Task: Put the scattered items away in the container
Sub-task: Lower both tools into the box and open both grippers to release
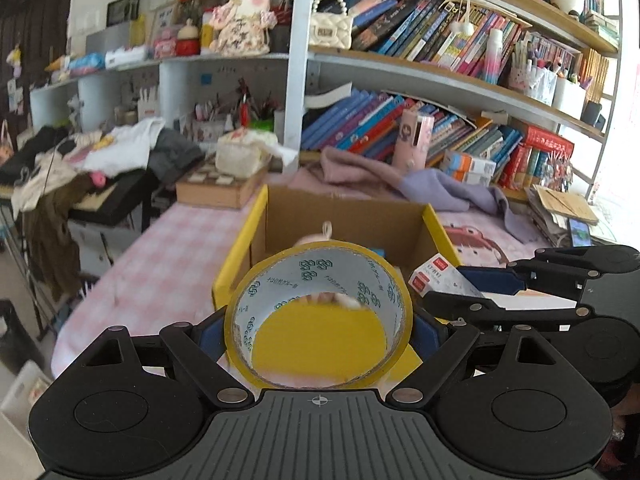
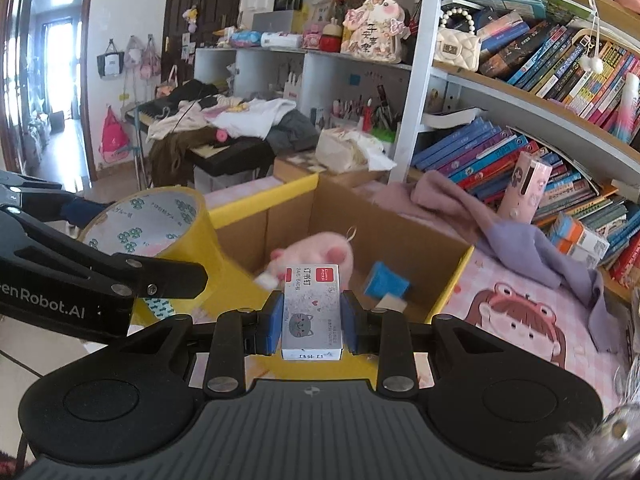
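Left claw (image 1: 318, 330) pinches a tape roll (image 1: 318, 316) at the near rim of the cardboard box (image 1: 344, 208) — right claw (image 2: 311, 320) clamps a staple box (image 2: 312, 312) above it.

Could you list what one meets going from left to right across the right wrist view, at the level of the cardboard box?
Tape roll held by the left gripper → pink plush toy inside the cardboard box → blue block in the box → purple cloth → orange-and-white cartons by the books.
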Motion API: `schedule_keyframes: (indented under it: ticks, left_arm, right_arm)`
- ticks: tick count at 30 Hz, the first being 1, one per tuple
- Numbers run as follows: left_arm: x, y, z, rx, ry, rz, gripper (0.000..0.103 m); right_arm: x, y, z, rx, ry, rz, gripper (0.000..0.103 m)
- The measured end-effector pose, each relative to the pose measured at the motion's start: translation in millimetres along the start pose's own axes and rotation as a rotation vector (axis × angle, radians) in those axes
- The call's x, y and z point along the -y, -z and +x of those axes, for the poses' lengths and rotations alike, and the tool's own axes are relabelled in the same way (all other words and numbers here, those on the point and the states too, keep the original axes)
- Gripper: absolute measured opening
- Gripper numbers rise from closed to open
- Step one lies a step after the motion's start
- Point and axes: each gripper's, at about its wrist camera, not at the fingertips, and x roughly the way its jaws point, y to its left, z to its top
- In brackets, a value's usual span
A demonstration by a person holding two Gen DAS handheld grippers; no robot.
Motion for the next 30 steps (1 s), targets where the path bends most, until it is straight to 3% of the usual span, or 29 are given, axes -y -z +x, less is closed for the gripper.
schedule_keyframes:
  ticks: [5,15,19,22,30]
  left_arm:
    - [0,-27,33,-0.010,0.005,0.040,0.089]
    - [0,-51,120,-0.149,0.016,0.092,0.089]
    - [-6,-56,146,-0.185,0.013,0.058,0.089]
    - [-8,-62,161,-0.198,0.026,0.034,0.089]
    - [4,-70,200,-0.262,0.028,0.084,0.090]
  right_arm:
    - [22,-17,31,-0.006,-0.005,0.000,0.028]
    - [65,-33,129,-0.179,0.002,-0.118,0.028]
    - [67,-31,158,-0.230,-0.017,-0.202,0.028]
    - [69,-28,173,-0.260,-0.027,-0.232,0.028]
    - [71,-31,188,-0.302,-0.069,-0.246,0.028]
